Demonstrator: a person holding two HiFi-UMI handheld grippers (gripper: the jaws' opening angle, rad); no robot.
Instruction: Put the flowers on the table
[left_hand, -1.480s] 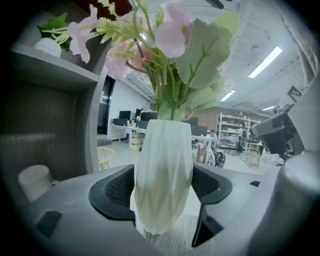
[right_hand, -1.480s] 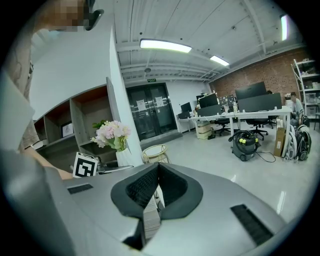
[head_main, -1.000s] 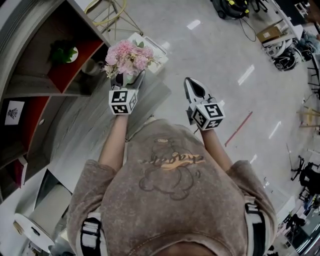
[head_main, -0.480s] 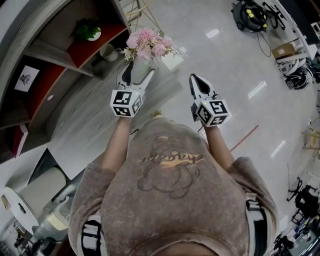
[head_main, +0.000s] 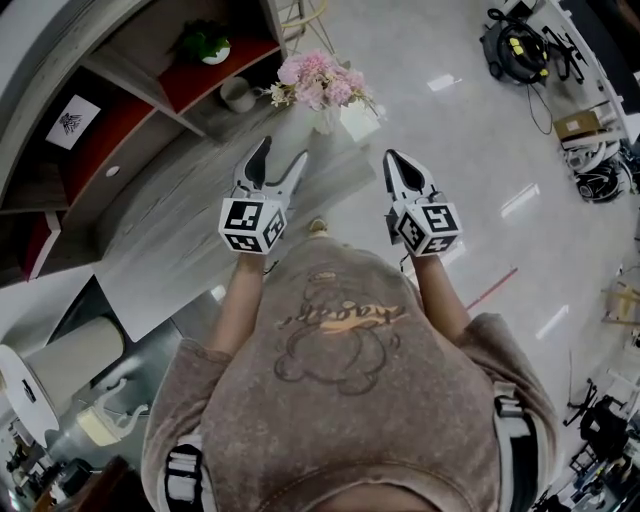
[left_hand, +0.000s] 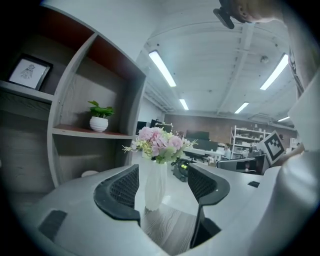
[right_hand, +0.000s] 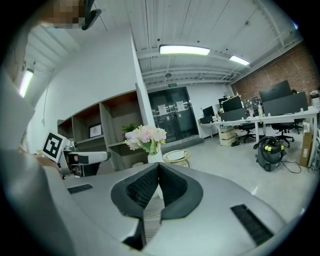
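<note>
Pink flowers (head_main: 318, 82) in a slim white vase (head_main: 326, 121) stand on the counter (head_main: 190, 240), ahead of the left tongs (head_main: 282, 152), which are empty, spread wide and have just narrowed slightly. The right tongs (head_main: 392, 157) are closed and empty. The vase is likely light, tippy and fragile; grip it at mid-height.

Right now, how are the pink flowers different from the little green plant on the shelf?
The pink flowers are a fluffy bunch of blooms; the green plant has only leaves. The flowers stand in a tall, slim vase; the plant sits in a short, round pot. The flowers are on the grey table; the plant is on a red shelf. Both stand upright in white holders.
</note>
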